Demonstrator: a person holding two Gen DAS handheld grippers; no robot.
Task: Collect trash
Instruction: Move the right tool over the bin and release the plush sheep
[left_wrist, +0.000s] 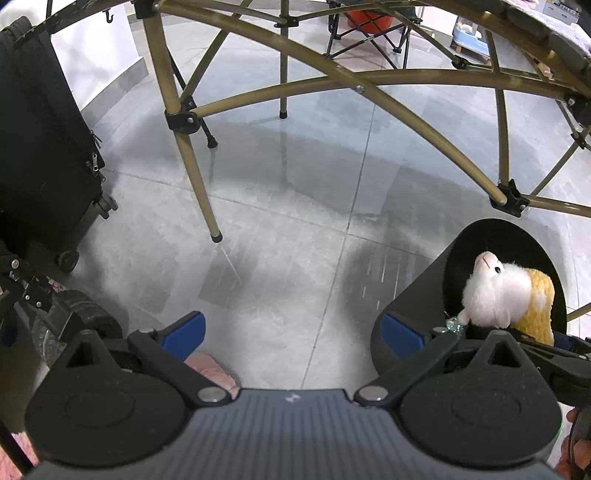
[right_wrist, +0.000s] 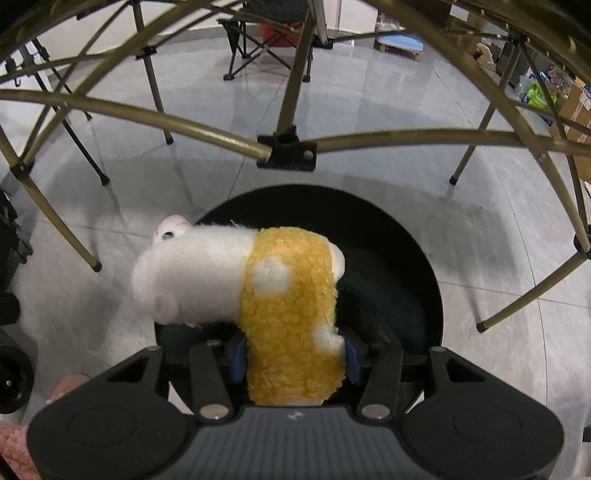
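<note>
A gold-coloured folding metal frame (right_wrist: 207, 129) arches over the grey tiled floor (left_wrist: 277, 206). Below, a round black bin (right_wrist: 388, 243). Over its mouth, the right gripper (right_wrist: 291, 354) clamps a white-and-yellow plush sheep (right_wrist: 288, 295) — the left gripper (left_wrist: 291, 328) spread wide, empty.

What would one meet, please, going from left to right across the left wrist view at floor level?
Black suitcase → gold table leg → bare grey tile floor → black bin → plush toy held over the bin's opening.
</note>
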